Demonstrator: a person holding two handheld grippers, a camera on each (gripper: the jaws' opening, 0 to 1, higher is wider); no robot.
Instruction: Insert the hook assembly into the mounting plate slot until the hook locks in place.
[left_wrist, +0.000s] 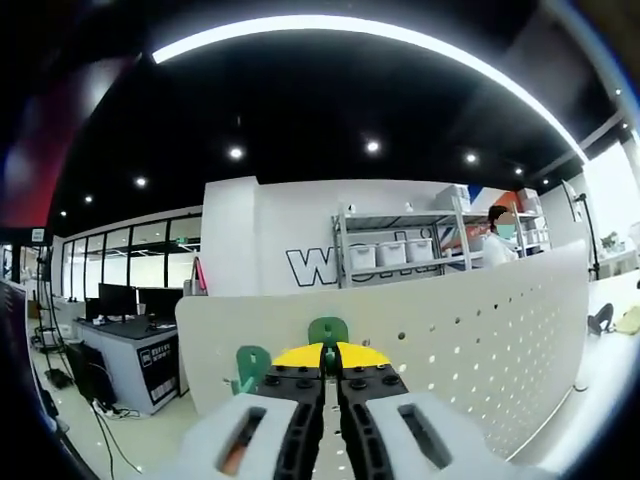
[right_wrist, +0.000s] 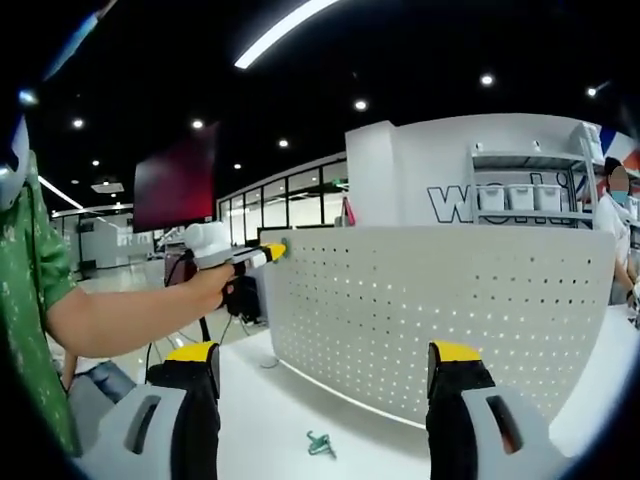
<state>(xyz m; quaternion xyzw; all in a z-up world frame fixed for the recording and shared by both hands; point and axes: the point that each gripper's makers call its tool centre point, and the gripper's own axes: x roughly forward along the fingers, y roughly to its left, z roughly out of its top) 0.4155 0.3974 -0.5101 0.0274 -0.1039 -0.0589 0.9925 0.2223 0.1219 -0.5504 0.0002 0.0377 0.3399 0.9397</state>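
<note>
The white perforated mounting plate (right_wrist: 430, 310) stands upright on the white table. In the left gripper view it (left_wrist: 480, 330) runs off to the right. My left gripper (left_wrist: 330, 357) is shut at the plate's upper left edge, with a green hook piece (left_wrist: 328, 330) sticking up between its yellow tips. A second green hook (left_wrist: 251, 366) sits just to its left against the plate. In the right gripper view the left gripper (right_wrist: 262, 254) is in a person's hand at the plate's top left corner. My right gripper (right_wrist: 325, 362) is open and holds nothing. A small green hook (right_wrist: 320, 443) lies on the table below it.
The white table (right_wrist: 270, 410) stretches in front of the plate. A person's arm (right_wrist: 120, 315) and green sleeve come in from the left. Behind are shelving with white bins (left_wrist: 395, 250), a person beside it (left_wrist: 497, 238), and desks with monitors (left_wrist: 125, 300).
</note>
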